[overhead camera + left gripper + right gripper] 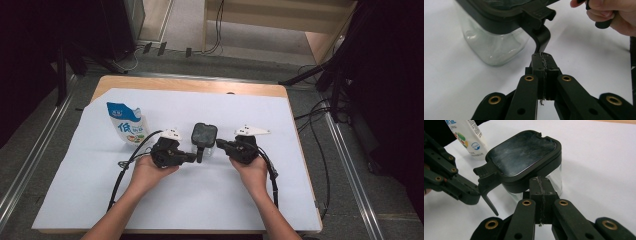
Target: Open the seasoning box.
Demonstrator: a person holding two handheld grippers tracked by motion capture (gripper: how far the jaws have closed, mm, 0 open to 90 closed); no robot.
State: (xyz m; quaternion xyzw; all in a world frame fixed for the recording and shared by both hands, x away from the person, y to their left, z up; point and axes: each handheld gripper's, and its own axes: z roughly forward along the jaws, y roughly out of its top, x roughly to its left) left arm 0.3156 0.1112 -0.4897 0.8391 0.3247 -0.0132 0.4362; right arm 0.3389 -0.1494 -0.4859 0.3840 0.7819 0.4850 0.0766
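Observation:
A square glass jar with a black lid stands mid-table on the white sheet. A curved black lever hangs from the lid's near edge. My left gripper is shut with nothing between its jaws. In the left gripper view its tips sit right at the lever's lower end. My right gripper is shut and empty too. In the right gripper view its tips rest close against the jar's side, just below the lid. The left gripper sits beside the lever there.
A white and blue pouch stands left of the jar, also in the right gripper view as the pouch. The white sheet covers a wooden table. Cables trail from both grippers toward the front edge.

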